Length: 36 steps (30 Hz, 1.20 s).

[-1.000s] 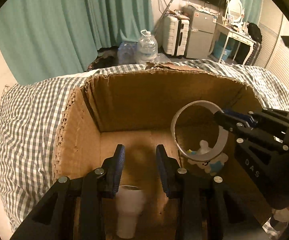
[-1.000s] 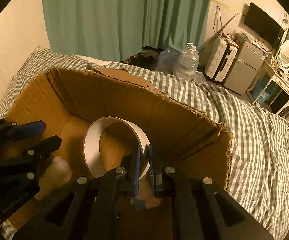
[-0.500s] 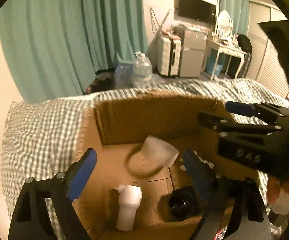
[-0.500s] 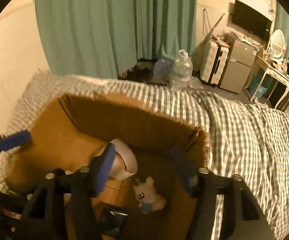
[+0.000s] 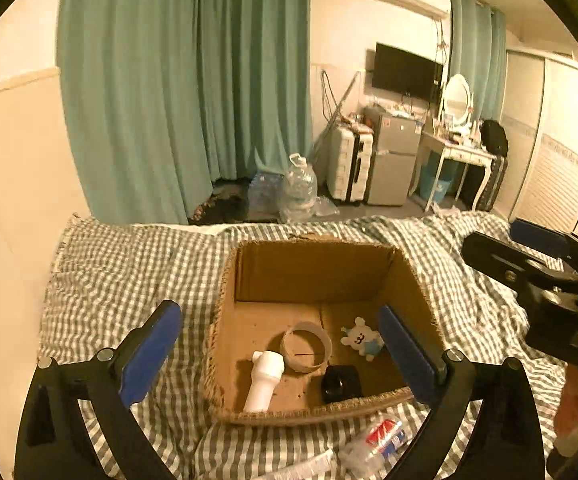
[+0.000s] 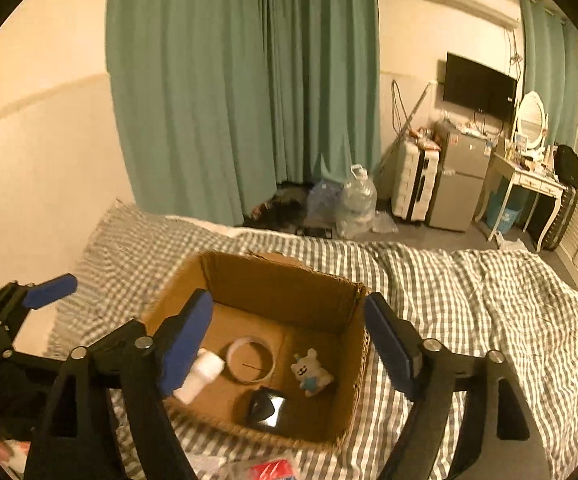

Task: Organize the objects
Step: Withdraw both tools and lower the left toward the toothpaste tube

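Nearest the left wrist camera, the left gripper [image 5: 277,344] has its blue-padded jaws spread very wide and opening, with nothing clamped between them; through the gap shows the open brown cardboard box [image 5: 313,268] sitting on the grey-and-white checked bedspread [image 5: 121,264]. The right gripper [image 6: 289,340] likewise has its blue-padded jaws wide apart and opening, empty, and it hangs above the box's near edge. Just outside the box's near wall a crinkled clear plastic packet with a red and blue label [image 5: 377,440] lies on the bedspread. Inside the box, by the near wall, a white plastic bottle-shaped piece [image 5: 265,380] lies on its side towards the near left corner, and a small black glossy object [image 5: 341,382] sits towards the near right. Just behind these, about mid-floor, a white tape-like ring [image 5: 307,346] rests close beside the white piece's top end. To the ring's right, near the right wall, lies a small white plush bear with a blue outfit [image 5: 363,340]. The far part of the box floor is bare cardboard. Past the bed's far edge, on the room floor, stands a large clear water jug [image 5: 299,190], and behind it hang long teal curtains [image 5: 185,80]. Further right are a white hard-shell suitcase [image 5: 349,168], a small grey fridge [image 5: 393,160], a white dressing table with an oval mirror [image 5: 457,140], and a black wall-mounted television [image 5: 407,72].
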### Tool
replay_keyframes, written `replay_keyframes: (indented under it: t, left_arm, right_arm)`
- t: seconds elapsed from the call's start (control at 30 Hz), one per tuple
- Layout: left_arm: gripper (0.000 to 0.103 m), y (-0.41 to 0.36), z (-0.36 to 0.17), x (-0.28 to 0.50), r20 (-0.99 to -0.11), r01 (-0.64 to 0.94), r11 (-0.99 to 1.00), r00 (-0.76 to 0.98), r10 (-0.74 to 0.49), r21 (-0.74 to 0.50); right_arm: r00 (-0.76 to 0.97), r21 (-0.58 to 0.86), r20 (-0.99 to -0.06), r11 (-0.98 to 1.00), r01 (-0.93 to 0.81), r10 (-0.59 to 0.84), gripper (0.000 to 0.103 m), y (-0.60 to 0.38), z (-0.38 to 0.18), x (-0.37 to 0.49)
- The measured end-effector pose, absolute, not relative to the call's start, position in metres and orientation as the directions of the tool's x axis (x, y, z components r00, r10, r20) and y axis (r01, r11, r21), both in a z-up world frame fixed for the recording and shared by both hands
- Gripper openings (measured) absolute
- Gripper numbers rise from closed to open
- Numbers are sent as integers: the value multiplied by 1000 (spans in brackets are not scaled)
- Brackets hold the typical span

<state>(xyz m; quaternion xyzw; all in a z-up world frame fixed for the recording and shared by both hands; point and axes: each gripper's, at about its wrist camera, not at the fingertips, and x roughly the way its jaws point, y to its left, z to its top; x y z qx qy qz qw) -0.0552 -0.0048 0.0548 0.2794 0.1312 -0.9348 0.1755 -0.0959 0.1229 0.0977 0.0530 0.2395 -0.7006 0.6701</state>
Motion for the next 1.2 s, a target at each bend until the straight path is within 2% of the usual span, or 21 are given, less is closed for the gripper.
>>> replay_keyframes:
  t: [0.13, 0.2, 0.4, 0.5, 0.63, 0.8, 0.97, 1.1, 1.2]
  left_arm:
    - [103, 6, 67, -24, -552, 408, -902, -789, -270, -142]
    - [103, 11, 68, -14, -550, 407, -903, -790, -271, -139]
    - [103, 26, 39, 0, -554, 406, -911, -776, -300, -76]
    - [103, 27, 3, -7, -596, 392, -916, -755, -271, -80]
    - [103, 27, -60, -29, -699, 363, -930, -679, -223, -57]
    - [103, 32, -125, -47, -799, 344, -936, -583, -148, -78]
    - [103, 38, -159, -56, -861, 312, -946, -502, -83, -91]
    - [103, 44, -177, -60, -880, 273, -952, -475, -9, -138]
    - [102, 53, -191, -68, -901, 238, -964, -435, 1, -116]
  right_arm:
    - [-87, -274, -366, 18, 961, -926, 90, 169, 101, -86]
    - [-94, -289, -367, 17, 957, -926, 91, 188, 93, -86]
    - [-120, -272, -439, 4, 962, -891, 91, 208, 39, -114]
    - [-140, -267, -496, -3, 964, -857, 91, 197, 9, -134]
    - [-178, -279, -578, -13, 960, -796, 91, 174, -23, -140]
    - [-212, -317, -638, 1, 949, -740, 91, 158, -57, -143]
    - [-219, -281, -731, -8, 960, -646, 91, 134, -85, -154]
    - [-201, -239, -756, -22, 971, -624, 91, 131, -88, -159]
    - [-209, -232, -769, -41, 972, -604, 91, 129, -92, -165]
